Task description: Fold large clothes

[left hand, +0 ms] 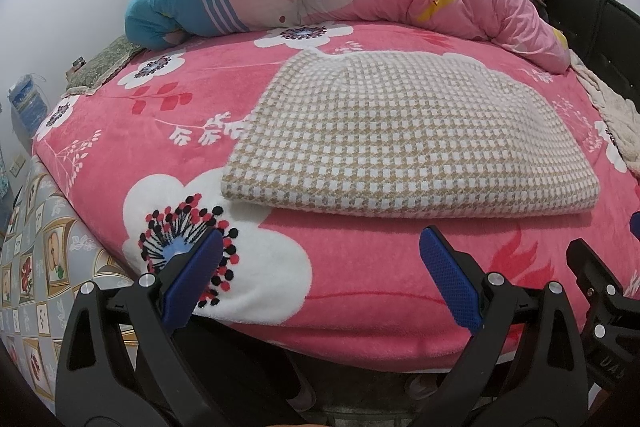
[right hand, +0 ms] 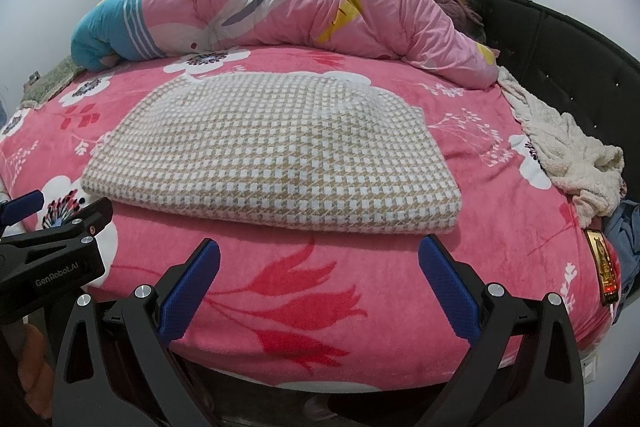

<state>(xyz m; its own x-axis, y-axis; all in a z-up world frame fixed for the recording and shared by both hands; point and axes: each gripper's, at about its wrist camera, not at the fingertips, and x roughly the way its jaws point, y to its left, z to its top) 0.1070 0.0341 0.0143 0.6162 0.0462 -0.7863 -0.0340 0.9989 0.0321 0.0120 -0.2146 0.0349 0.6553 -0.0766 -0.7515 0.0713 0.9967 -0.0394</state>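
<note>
Sweater folded, flat on blanket, just ahead of left gripper and right gripper; both wide, empty. Risks: pinching blanket along with knit; thick layers sliding apart, undoing fold.

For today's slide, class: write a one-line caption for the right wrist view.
Open right gripper faces a folded checked garment on a pink floral bed, quilt bunched behind.
</note>
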